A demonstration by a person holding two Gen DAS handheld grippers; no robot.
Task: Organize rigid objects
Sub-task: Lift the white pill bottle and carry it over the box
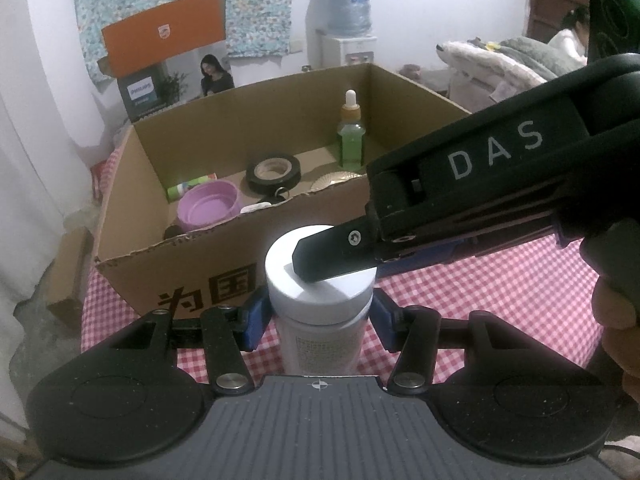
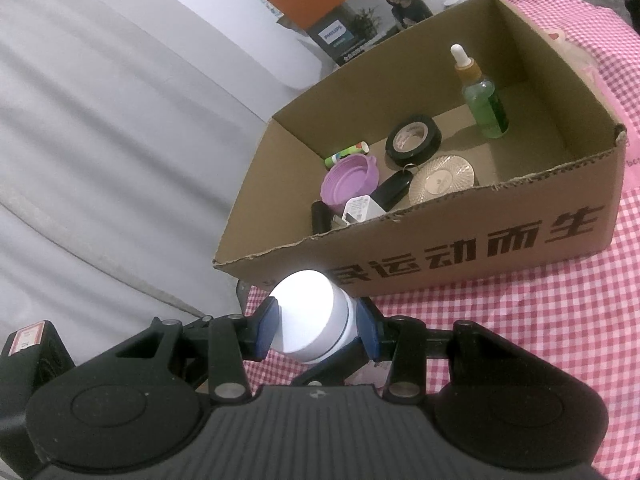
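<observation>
Grippers both clench the white-capped plastic bottle (image 1: 320,300), left gripper (image 1: 318,320) on its body, right gripper (image 2: 318,330) on its cap, so opposing pulls could tip it short of the cardboard box (image 1: 224,276) at twelve o'clock.

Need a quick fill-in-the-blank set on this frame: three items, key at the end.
1. The dropper bottle standing in the cardboard box holds ___ liquid.
2. The tape roll in the box is ___.
3. The jar at the right gripper has a ___ lid.
Missing: green; black; white.
</observation>
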